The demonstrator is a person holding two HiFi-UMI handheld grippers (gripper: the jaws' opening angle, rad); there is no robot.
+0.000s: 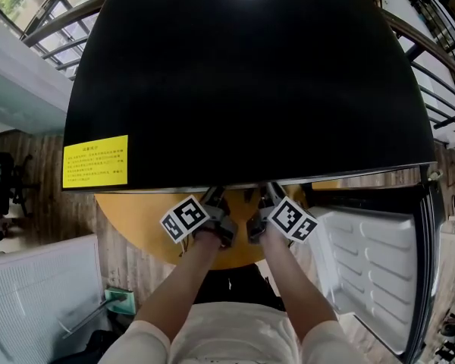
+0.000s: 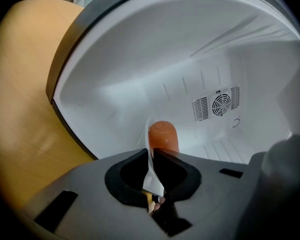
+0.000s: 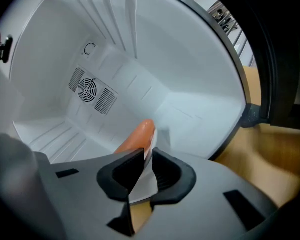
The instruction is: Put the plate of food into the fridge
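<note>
This looks like a big work room or office hall, not a home kitchen, though it is hard to be sure. At 10 o'clock there are tall windows (image 1: 26, 2) with metal rails (image 1: 61, 21) in front and green trees outside. More rails run along at 2 o'clock. The floor (image 1: 49, 214) is made of wood planks. A dark chair (image 1: 1, 184), like an office one, stands at 9 o'clock. In the middle is a small black fridge (image 1: 243, 74) with a yellow sticker (image 1: 95, 161), next to a round wooden bench (image 1: 136, 218). Its door (image 1: 371, 271) hangs open at 4 o'clock. Inside, the fridge is white, with a round fan grille (image 2: 218, 104).
</note>
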